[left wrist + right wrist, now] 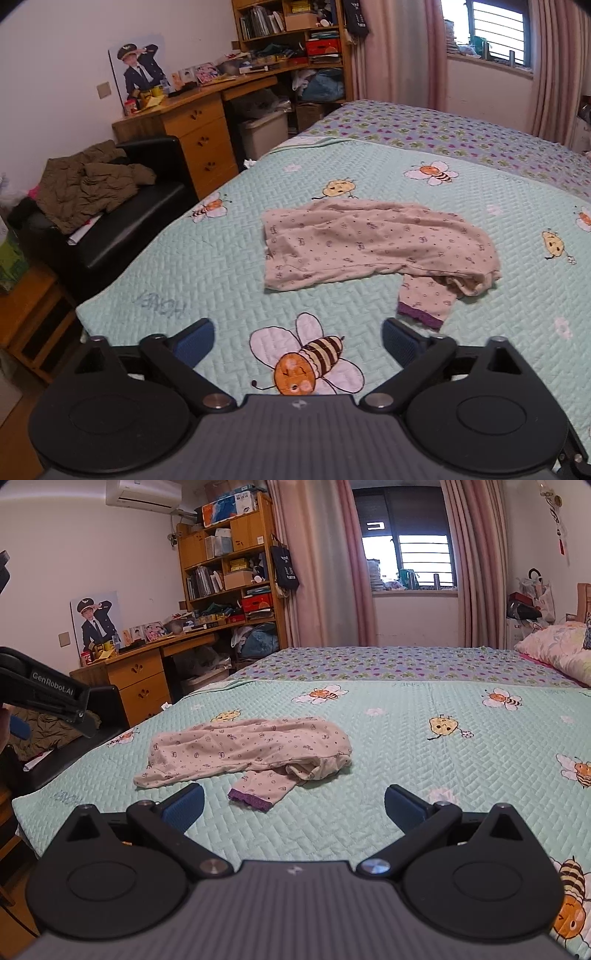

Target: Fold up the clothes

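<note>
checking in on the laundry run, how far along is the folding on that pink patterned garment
Barely started, or one rough fold at most. The pink patterned garment lies rumpled on the quilted bedspread, bunched at one end, its purple-trimmed cuff sticking out toward the grippers. Nothing is in hand: the left gripper and right gripper are both open and short of the cloth. Smoothing, tucking the cuff and folding all remain.

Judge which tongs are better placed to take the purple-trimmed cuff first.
Right, probably. The cuff lies just ahead of the open right tongs, left of centre. From the open left tongs it sits off to the far right.
</note>
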A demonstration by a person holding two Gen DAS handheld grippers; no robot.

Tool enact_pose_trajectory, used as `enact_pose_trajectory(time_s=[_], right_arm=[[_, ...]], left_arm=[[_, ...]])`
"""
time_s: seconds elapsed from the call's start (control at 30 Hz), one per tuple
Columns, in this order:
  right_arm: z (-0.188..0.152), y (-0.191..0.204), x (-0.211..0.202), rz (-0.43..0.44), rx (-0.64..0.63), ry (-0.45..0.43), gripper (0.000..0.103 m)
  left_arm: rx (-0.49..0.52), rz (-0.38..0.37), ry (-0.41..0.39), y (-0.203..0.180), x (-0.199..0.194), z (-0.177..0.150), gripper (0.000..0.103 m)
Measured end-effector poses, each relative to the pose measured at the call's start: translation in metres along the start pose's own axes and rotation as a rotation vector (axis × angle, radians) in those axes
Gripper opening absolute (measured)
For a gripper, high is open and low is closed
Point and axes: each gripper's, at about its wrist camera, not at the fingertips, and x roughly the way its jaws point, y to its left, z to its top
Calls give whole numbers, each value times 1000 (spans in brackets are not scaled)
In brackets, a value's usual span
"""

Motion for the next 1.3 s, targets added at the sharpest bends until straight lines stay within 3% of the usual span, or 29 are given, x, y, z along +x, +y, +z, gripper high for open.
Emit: enact_pose_trajectory(time_s=[0.23,0.33,0.6,1.3], right_arm=[[0,0,-1,15,12,3,103],[-7,-5,3,13,5,2,103],[-7,-2,3,6,4,7,103],[-1,20,23,35,2,42,103]], left_arm=[[-12,-66,-9,20,-1,-6,95],[21,-19,13,-5,0,1,95],[21,-15,14,-2,3,0,95],[18,-62,58,6,33,-1,98]])
